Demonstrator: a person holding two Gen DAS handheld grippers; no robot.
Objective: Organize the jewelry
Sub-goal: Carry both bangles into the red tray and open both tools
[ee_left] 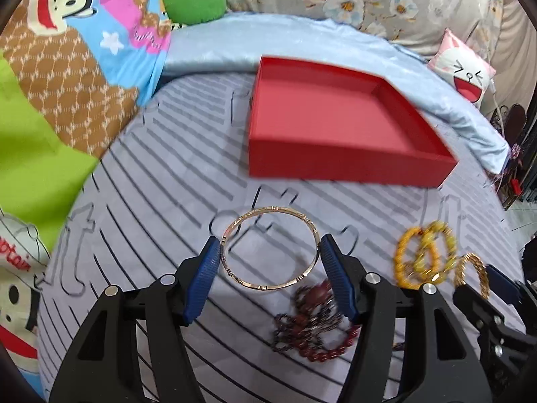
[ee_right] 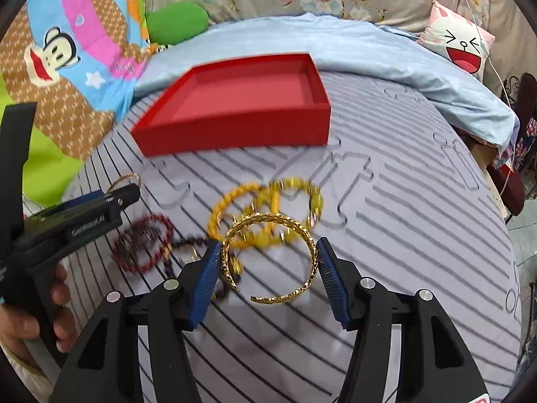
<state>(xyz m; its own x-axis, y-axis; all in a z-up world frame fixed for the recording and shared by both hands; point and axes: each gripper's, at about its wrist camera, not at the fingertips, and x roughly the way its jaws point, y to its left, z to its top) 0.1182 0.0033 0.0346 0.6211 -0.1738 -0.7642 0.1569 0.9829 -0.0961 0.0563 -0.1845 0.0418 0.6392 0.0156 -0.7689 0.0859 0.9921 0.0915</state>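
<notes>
My left gripper [ee_left: 271, 245] is shut on a thin gold bangle [ee_left: 268, 209], its blue pads pressing the ring's two sides just above the striped grey sheet [ee_left: 151, 201]. My right gripper [ee_right: 268, 247] is shut on a wide, open gold cuff [ee_right: 265, 218], also held off the sheet. On the sheet lie yellow bead bracelets [ee_right: 231, 198] and dark red bead strings [ee_right: 144, 245], between and below the two grippers. An empty red box [ee_left: 352, 164] stands beyond them. The right wrist view shows the left gripper [ee_right: 124, 191] at the left with its bangle [ee_right: 126, 178].
A person's hand [ee_right: 20, 329] holds the left gripper's handle. A light blue quilt [ee_left: 208, 50] lies behind the box. Cartoon-print bedding [ee_left: 67, 50], a green cushion [ee_left: 193, 1] and a white cartoon pillow [ee_left: 465, 70] ring the bed. The bed's right edge drops to the floor [ee_left: 523, 221].
</notes>
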